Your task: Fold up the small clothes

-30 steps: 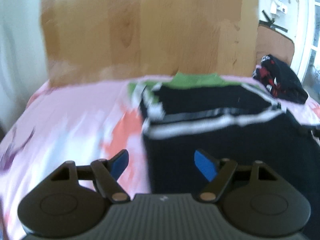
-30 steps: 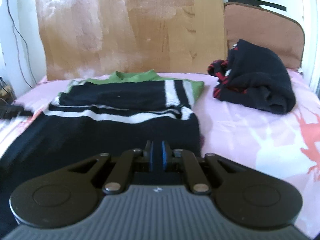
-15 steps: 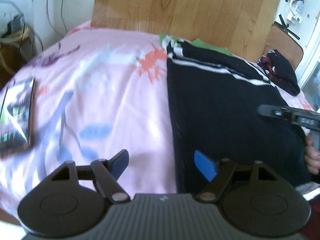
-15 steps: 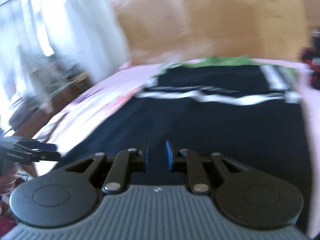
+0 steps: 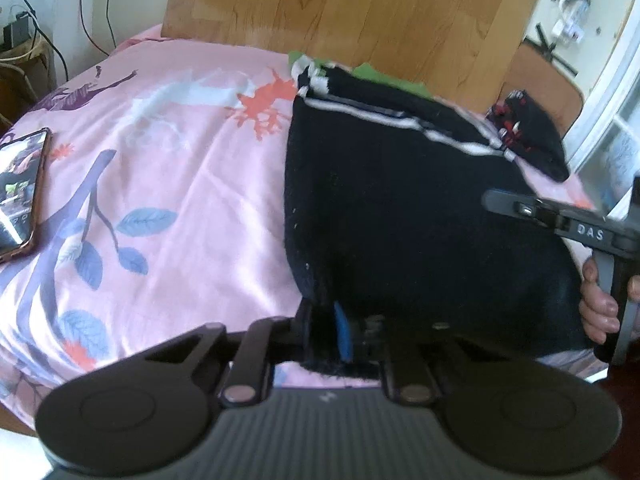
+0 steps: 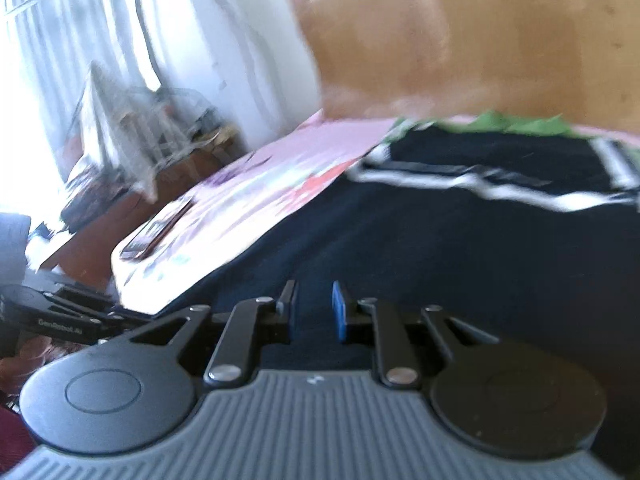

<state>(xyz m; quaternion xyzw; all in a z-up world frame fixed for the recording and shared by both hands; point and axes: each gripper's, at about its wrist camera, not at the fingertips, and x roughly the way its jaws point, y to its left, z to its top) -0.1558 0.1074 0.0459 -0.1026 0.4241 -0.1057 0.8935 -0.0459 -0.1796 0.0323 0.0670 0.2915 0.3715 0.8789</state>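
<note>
A black garment (image 5: 400,208) with white stripes and green trim lies flat on the pink floral bed sheet (image 5: 180,184). My left gripper (image 5: 340,336) is shut on the garment's near left bottom corner. My right gripper (image 6: 314,312) sits over the garment's (image 6: 440,248) near hem with its jaws slightly apart and dark cloth between them. The right gripper also shows in the left wrist view (image 5: 560,224) at the garment's right side, held by a hand.
A phone (image 5: 16,196) lies on the sheet at the left edge. A folded black and red garment (image 5: 532,136) sits at the back right. A wooden headboard (image 5: 340,12) stands behind the bed. A side table with clutter (image 6: 132,152) stands left of the bed.
My left gripper has gone from open above the sheet to shut on the garment's bottom left corner. My right gripper has opened from shut and moved down to the near hem.
</note>
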